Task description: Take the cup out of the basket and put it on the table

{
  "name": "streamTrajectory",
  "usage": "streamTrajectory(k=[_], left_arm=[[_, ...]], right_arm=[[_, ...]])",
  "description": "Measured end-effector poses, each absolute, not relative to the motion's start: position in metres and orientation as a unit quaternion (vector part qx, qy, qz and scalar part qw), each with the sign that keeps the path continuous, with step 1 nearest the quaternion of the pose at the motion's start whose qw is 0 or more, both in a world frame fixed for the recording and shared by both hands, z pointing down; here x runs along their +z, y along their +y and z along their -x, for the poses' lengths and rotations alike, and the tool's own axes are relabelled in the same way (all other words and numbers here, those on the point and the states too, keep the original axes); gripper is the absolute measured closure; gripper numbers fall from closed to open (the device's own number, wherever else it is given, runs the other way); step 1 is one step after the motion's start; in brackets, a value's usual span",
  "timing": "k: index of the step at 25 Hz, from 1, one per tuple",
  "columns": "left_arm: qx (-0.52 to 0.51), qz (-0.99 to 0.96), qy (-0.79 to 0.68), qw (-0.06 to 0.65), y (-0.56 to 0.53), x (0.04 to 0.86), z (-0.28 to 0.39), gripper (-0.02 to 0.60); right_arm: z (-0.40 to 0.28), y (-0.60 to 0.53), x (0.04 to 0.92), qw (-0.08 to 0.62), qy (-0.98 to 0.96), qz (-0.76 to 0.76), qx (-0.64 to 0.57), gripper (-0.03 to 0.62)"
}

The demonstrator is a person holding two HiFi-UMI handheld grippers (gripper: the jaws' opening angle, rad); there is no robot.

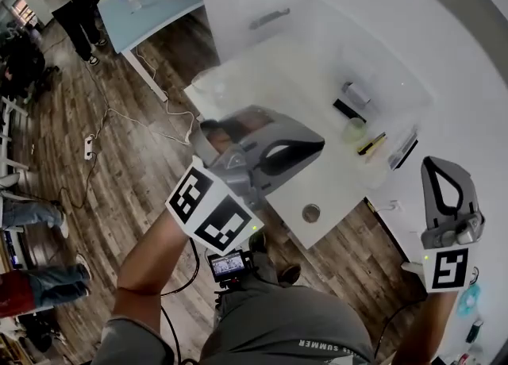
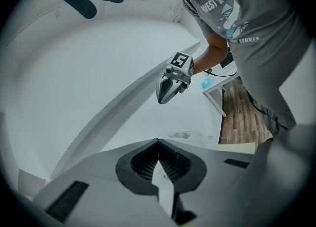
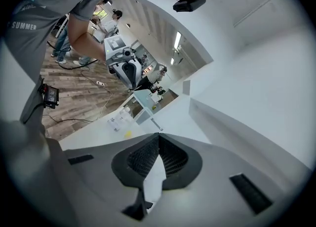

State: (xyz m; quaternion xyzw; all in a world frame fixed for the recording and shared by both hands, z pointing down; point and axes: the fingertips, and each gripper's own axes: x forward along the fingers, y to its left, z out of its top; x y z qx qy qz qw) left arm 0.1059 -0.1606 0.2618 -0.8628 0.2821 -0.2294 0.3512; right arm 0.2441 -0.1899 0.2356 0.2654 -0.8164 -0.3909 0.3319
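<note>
The left gripper [image 2: 158,141] has its jaws pressed together at the tips, with nothing pinched in the diamond-shaped gap behind them. The right gripper [image 3: 158,136] is the same: its tips touch and it is empty.

Each gripper view looks out past its own jaws at the other gripper held in the air. The left gripper view also shows the person's grey shirt [image 2: 256,33] and a strip of wooden floor [image 2: 242,117]. The right gripper view shows a blue table [image 3: 143,98] and people farther back in the room. Neither view shows the task's things clearly.

Only the head view looks down on the white table [image 1: 317,197]. There the left gripper hangs over the near edge, and the right gripper is well apart from it, off to the table's right side. A small pale cup [image 1: 353,128] stands on the far part of the table, near a black item [image 1: 348,109] and a yellow-and-black stick [image 1: 371,144]. It is well apart from both grippers. Faint lines of what looks like a clear-walled basket [image 1: 413,94] lie around that area. Whether the cup stands inside it cannot be told.
</note>
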Motion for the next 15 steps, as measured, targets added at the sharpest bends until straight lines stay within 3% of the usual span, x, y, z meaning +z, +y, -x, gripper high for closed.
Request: streamTrajectory(k=[15], left_arm=[[-0.184,0.886,0.253,0.341,-0.222,0.274,-0.074,0.572]], right_arm=[[-0.192,-0.258,0.265,0.387,-0.806,-0.269,-0.359,0.583]])
